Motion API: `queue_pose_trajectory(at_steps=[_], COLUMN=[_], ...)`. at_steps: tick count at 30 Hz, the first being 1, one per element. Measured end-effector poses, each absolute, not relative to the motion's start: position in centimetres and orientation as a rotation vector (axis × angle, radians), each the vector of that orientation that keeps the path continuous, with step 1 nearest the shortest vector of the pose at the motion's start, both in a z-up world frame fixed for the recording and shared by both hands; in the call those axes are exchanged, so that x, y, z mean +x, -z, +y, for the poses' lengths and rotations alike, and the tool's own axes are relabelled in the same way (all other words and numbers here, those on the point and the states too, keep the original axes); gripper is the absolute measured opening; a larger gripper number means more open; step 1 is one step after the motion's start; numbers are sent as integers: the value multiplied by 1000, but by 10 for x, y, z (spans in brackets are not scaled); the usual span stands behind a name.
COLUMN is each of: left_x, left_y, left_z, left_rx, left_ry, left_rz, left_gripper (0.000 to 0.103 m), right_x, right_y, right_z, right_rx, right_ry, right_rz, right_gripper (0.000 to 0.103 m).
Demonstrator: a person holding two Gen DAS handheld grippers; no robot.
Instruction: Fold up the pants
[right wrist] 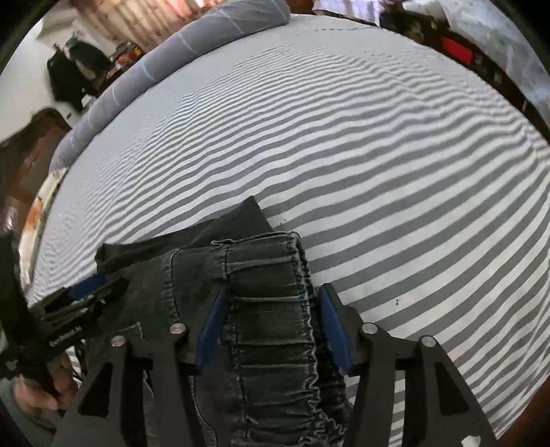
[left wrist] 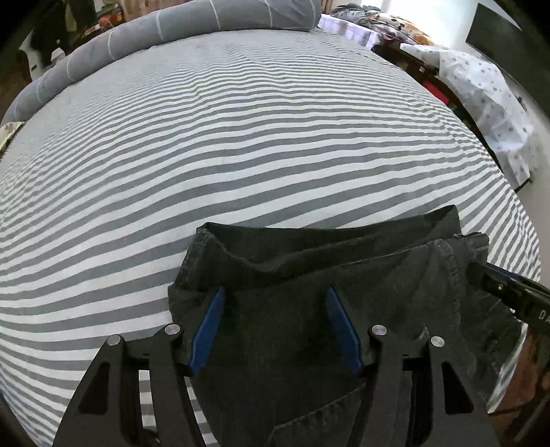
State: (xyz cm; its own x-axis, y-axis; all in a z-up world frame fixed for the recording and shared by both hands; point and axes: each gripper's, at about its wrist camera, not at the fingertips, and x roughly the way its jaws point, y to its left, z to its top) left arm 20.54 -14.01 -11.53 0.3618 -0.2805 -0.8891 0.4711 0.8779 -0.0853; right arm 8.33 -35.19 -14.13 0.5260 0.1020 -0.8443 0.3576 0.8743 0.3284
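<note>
Striped grey-and-white bed sheet (left wrist: 240, 144) across nearly the whole scene, stripes running left to right. Along the far edge, a long grey bolster (left wrist: 192, 24) lying crosswise. Off the right side, a white dotted cloth (left wrist: 488, 89) draped over furniture.

At the near edge of the bed, dark washed-black pants (right wrist: 261, 309), folded into a stacked bundle of several layers. Elastic waistband (right wrist: 268, 261) on top at the right end of the bundle, its gathered ribs running near to far, its free edge facing the far side. Long axis of the bundle roughly left to right along the near bed edge; a lower layer poking out farther toward the bolster. Whether the near end hangs over the bed edge: cannot tell.

Left gripper (left wrist: 275, 302) over the left part of the bundle, pointed steeply down, blue pads (left wrist: 209, 330) spread apart, cloth lying between them without being pinched. Right gripper (right wrist: 271, 302) likewise spread, straddling the waistband, pads apart from the fabric on the right side; contact on the left pad unclear. At the left edge of the right wrist view, a hand (right wrist: 37, 392) around the left gripper's handle.
</note>
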Motion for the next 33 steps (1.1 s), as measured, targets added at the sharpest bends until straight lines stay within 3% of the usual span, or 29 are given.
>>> queue_pose_trajectory(at_steps=[11, 21, 33], left_x=[154, 96, 82], left_y=[93, 101, 119], left_z=[-121, -110, -78], left_rx=[205, 265, 67], left_ry=[486, 473, 484], left_rz=[1063, 1061, 1164], left_gripper=[61, 61, 63], right_x=[40, -15, -15], right_y=[118, 127, 140], right_z=[-330, -326, -334], right_rx=[378, 462, 519], right_ry=[202, 204, 108], right_rz=[1014, 1012, 1014], right_gripper=[63, 70, 72])
